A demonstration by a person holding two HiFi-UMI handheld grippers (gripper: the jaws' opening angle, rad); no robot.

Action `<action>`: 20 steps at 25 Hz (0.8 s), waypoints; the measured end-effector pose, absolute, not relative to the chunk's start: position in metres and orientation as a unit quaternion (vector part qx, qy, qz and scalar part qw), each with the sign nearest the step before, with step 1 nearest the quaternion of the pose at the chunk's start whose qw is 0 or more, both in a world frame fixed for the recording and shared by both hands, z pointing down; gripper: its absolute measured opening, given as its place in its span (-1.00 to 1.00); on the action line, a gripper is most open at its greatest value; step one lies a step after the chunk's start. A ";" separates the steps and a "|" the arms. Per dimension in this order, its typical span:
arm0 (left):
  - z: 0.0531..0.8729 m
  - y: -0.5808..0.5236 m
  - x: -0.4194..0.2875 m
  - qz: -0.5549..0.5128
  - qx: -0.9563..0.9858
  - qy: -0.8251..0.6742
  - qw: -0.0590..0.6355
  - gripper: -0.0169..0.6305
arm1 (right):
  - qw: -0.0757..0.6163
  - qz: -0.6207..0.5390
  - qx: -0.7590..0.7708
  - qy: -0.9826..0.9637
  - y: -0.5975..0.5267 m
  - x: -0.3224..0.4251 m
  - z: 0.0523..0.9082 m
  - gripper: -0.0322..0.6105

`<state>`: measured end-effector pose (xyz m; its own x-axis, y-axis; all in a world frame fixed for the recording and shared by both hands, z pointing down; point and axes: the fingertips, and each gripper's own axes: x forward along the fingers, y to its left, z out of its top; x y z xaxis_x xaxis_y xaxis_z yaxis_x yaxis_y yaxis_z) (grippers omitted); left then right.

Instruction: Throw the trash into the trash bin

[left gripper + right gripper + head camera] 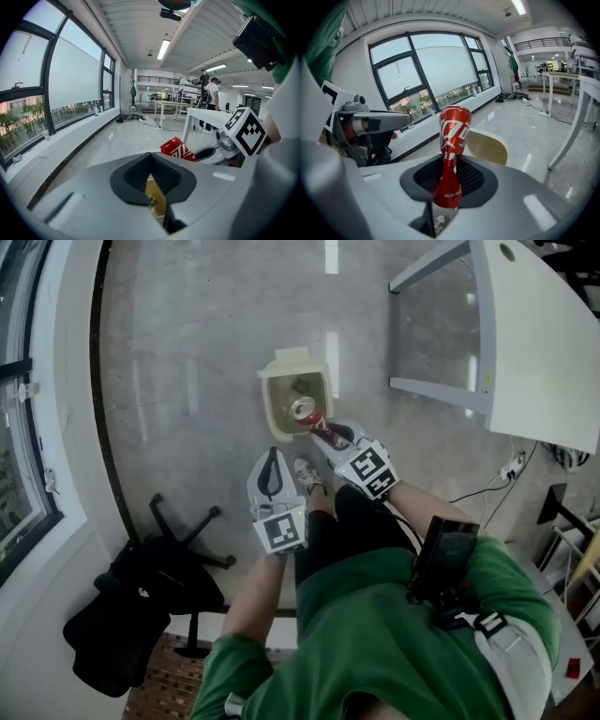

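A cream trash bin (281, 413) stands open on the grey floor, with some trash inside. My right gripper (323, 432) is shut on a dented red soda can (307, 414), which hangs over the bin's near edge. In the right gripper view the can (453, 140) stands up between the jaws of my right gripper (452, 171), pinched at its crushed waist, and the bin (490, 147) lies just behind it. My left gripper (273, 457) is shut and empty, just short of the bin to its left. In its own view, my left gripper (151, 161) has the can (178, 149) to its right.
A black office chair (141, 601) stands at lower left by the window wall (37, 427). A white table (539, 343) fills the upper right, with a cable (487, 486) on the floor near it. The person's shoe (305, 470) is between the grippers.
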<state>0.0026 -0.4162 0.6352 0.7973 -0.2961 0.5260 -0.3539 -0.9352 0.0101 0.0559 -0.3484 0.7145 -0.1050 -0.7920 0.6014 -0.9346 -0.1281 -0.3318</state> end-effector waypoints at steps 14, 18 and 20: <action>0.715 -0.429 -0.005 0.310 0.930 -0.184 0.070 -0.93 | 0.143 0.401 0.628 -0.651 -0.367 0.061 0.831 -0.62; 0.736 -0.432 -0.005 0.318 0.926 -0.187 0.075 -0.93 | 0.153 0.414 0.620 -0.648 -0.373 0.062 0.864 -0.62; 0.744 -0.433 -0.005 0.320 0.925 -0.189 0.079 -0.93 | 0.158 0.418 0.617 -0.647 -0.375 0.061 0.877 -0.62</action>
<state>-0.0052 -0.4333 0.7437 0.7243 -0.2996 0.6211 -0.4005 -0.9159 0.0253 0.0612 -0.3753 0.8770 -0.1881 -0.6674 0.7205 -0.9312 -0.1120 -0.3468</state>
